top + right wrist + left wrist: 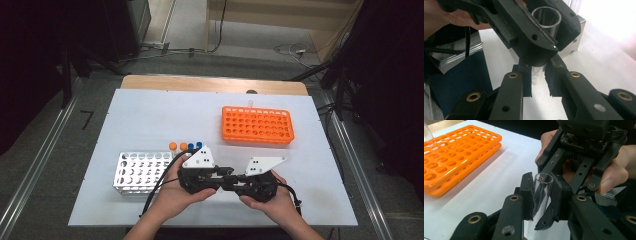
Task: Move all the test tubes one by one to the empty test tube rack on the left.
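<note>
A white table (150, 120) takes up the middle of the high view, with a wooden edge along its far side. In the upper right of the tabletop lies an orange tube rack (257, 125), its holes bare apart from one clear tube standing at its far edge. At the lower left sits a white tube rack (141, 171), and along its upper right edge stand capped tubes (185, 146), two with orange tops and two with blue.

At the bottom centre two hands meet. The left gripper (218, 176) and the right gripper (231, 182) point at each other, tips together, each with a grey three-cornered plate on top.

Between them is a clear glass test tube (543, 192), open end up and uncapped. In the left gripper view both black pads press on its sides, so this gripper is clamped on the tube. In the right gripper view the tube (537, 72) passes down between that gripper's narrow jaws too, gripped lower down
</note>
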Demonstrator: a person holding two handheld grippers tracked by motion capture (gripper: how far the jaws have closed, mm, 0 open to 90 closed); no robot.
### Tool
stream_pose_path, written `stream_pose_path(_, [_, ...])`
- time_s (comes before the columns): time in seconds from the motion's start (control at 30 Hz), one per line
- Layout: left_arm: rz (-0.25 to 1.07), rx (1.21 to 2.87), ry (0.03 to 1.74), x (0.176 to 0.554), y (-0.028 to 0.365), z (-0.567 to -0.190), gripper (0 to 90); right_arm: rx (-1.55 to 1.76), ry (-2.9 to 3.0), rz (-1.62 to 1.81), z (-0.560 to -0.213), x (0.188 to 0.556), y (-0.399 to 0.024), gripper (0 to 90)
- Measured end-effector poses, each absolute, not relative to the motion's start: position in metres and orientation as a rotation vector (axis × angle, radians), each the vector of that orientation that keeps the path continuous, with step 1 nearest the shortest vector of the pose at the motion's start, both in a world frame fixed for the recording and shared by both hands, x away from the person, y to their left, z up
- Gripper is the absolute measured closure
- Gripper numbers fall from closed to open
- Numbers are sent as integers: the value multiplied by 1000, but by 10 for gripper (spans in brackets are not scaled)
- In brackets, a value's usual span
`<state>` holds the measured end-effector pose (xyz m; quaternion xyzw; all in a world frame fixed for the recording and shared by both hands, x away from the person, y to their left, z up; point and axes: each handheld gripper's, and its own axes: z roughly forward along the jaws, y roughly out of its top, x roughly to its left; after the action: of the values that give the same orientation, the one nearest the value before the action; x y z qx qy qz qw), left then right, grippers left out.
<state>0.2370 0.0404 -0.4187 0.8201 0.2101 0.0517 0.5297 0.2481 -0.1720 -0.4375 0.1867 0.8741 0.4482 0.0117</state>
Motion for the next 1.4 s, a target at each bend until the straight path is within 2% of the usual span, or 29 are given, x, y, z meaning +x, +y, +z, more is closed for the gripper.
stream_pose_path(0.47, [163,1963,485,236,42,-418,764,572,2736,1419,-439,250,-173,730])
stream_pose_path(0.83, [196,1908,523,236,59,-407,765,590,2632,1500,-433,251,-180,290])
stream_pose_path(0.9, [206,1903,528,237,64,-405,765,599,2614,1519,-432,253,-184,246])
stream_pose_path(1.03, [223,1884,545,239,76,-401,765,628,2567,1529,-431,258,-191,79])
stream_pose_path(1.17, [248,1862,566,240,88,-397,765,655,2548,1560,-432,264,-199,4])
stream_pose_path(1.4, [283,1822,598,243,114,-391,765,689,2482,1573,-435,272,-212,6])
